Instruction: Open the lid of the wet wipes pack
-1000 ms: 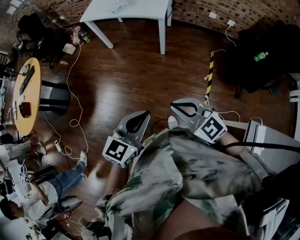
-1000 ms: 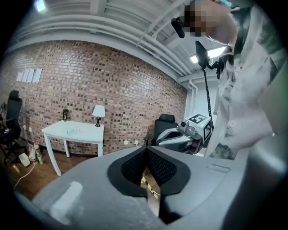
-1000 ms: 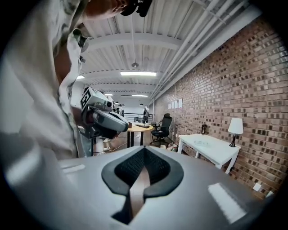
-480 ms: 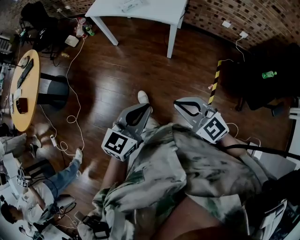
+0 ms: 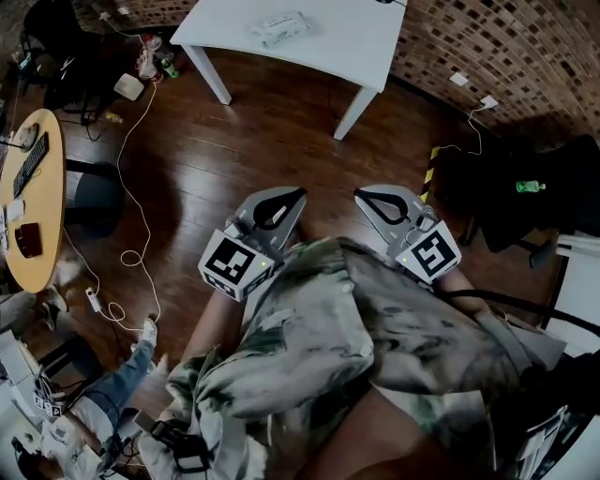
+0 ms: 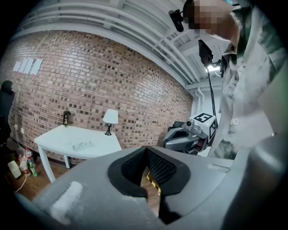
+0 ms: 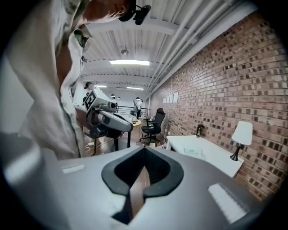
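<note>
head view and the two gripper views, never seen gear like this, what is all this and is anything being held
A person holds a hand tool in each hand: the left gripper and the right gripper, each with two jaws. The marker cubes are part of the grippers.

The head view comes from a camera on the person's head looking steeply down, so it shows both grippers over a wood floor, with a white table ahead. The other two views come from a camera on each gripper, looking along its jaws.

Both pairs of jaws are closed with nothing between them. The wipes pack lies on the table, well away from both grippers. A lamp stands there too.
</note>
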{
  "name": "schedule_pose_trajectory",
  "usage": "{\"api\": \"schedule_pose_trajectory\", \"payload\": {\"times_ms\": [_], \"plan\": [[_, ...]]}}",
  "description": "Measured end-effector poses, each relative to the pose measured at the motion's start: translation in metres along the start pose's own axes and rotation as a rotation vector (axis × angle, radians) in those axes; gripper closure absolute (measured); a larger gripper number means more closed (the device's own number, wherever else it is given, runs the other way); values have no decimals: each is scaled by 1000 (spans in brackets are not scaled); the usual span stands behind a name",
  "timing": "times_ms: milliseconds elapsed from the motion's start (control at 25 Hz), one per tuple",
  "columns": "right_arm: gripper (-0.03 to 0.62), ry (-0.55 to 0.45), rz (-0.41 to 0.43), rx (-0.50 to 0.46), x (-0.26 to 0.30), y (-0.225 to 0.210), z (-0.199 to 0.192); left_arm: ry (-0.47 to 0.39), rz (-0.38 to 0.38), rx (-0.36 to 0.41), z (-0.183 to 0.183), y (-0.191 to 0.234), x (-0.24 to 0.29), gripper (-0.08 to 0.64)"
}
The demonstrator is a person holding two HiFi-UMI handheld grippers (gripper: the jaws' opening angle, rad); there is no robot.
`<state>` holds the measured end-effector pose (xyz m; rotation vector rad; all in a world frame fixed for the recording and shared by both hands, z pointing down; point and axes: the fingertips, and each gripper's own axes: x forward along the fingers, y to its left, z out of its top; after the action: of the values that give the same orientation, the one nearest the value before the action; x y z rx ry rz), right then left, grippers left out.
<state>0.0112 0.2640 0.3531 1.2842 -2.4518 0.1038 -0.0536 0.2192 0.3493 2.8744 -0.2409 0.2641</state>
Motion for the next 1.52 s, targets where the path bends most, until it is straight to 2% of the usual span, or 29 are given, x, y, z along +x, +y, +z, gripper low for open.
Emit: {"api": "schedule_pose_trajectory", "payload": {"times_ms": [280,520,760,1000,1160,1360,1520], "plan": [[586,-7,17,-20,93,-39,32,3,9,7,15,101,-14,558],[586,6,57,-33,141,-68,42,8,38,-11,17,150,-11,558],[586,10,92,-51,189,-128,44,15,92,-31,23,210,9,558],[586,49,155,-105,245,-213,33,40,182,-58,36,293,55,558],[585,78,213,-164,278,-269,19,74,208,-87,39,337,100,558],[584,107,271,-210,316,-329,-8,133,233,-129,30,387,155,560],[584,135,326,-260,345,-358,-30,181,257,-159,11,424,191,560]]}}
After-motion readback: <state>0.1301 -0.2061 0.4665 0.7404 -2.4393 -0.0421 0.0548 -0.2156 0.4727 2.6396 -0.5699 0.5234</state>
